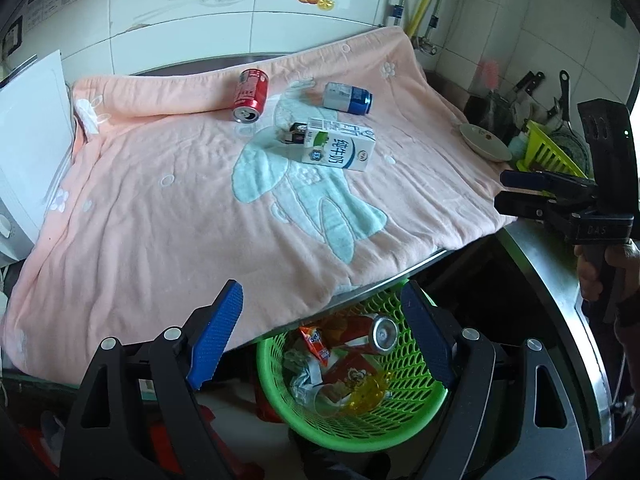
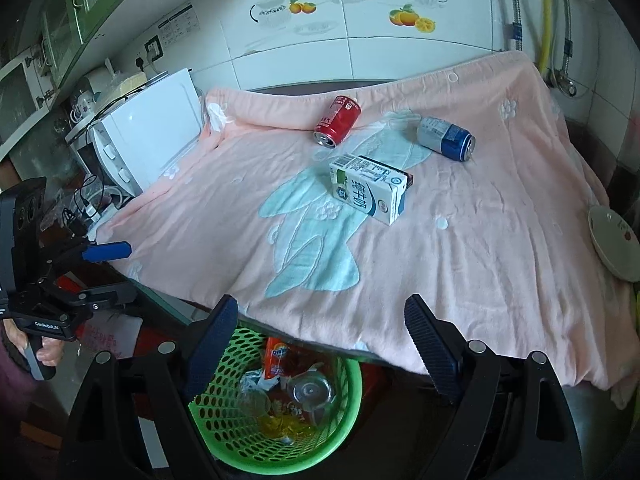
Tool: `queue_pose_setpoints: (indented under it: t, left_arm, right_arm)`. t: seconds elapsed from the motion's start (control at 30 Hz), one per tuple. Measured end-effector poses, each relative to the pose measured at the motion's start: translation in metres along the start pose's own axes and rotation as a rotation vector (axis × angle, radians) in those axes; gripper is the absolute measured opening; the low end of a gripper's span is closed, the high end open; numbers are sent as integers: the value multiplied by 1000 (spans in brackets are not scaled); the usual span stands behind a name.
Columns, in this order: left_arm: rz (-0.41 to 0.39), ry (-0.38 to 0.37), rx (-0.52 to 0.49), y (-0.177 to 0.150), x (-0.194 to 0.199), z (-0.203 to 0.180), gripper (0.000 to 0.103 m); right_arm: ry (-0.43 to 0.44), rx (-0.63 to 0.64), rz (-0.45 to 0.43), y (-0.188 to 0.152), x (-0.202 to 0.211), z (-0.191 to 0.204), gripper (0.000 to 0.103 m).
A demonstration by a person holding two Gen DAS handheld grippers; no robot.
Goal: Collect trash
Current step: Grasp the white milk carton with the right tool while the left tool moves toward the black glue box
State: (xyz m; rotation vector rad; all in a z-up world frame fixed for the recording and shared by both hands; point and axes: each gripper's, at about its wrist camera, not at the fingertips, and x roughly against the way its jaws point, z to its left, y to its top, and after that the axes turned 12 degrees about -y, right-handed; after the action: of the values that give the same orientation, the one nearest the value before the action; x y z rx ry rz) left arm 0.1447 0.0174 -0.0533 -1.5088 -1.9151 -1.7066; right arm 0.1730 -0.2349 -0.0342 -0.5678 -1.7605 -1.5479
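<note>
On a pink towel lie a red can, a blue and silver can and a white milk carton. A small dark box sits against the carton. Below the counter's front edge stands a green basket holding a can, wrappers and a clear cup. My left gripper is open and empty above the basket. My right gripper is open too, with nothing between its fingers.
A white microwave stands left of the towel, with cables beside it. A shallow dish rests at the towel's right edge, near a yellow-green rack and knives. The steel counter rim curves along the right.
</note>
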Motion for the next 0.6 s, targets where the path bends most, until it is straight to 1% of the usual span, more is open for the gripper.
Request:
queue_pose_setpoints:
  t: [0.07, 0.3, 0.6]
  left_arm:
    - [-2, 8, 17, 2, 2, 10, 82]
    - [-1, 41, 34, 8, 3, 39, 82]
    - [17, 59, 78, 19, -6, 83, 82]
  right_arm:
    - [-7, 25, 2, 12, -8, 1, 82]
    - [-30, 103, 27, 52, -49, 4, 82]
    - [-78, 204, 102, 89, -114, 9, 81]
